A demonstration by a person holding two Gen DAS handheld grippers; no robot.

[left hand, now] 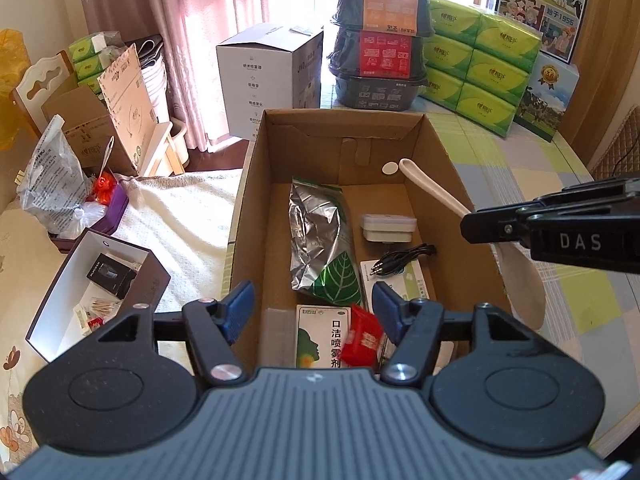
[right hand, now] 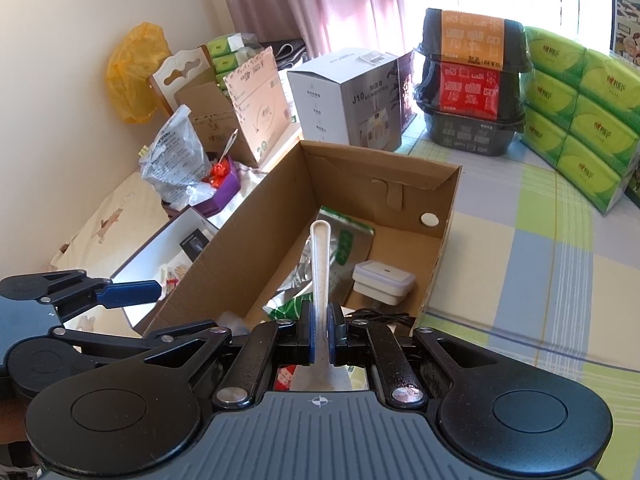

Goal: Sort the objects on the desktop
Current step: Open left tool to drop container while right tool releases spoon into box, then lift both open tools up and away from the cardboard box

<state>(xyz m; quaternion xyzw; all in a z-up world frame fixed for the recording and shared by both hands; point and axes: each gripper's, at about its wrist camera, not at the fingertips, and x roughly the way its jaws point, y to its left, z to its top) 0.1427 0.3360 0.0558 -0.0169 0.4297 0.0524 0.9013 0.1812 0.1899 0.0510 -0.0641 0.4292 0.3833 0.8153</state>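
Ahead of left jaws: open cardboard box, top unobstructed | below: foil bag, white case, cable cover floor | right: spoon crossing box wall | beyond: stacked bowls block passage.

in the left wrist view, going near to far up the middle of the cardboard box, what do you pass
red packet → silver foil bag with the green leaf → far wall of the cardboard box → stacked black containers behind the box
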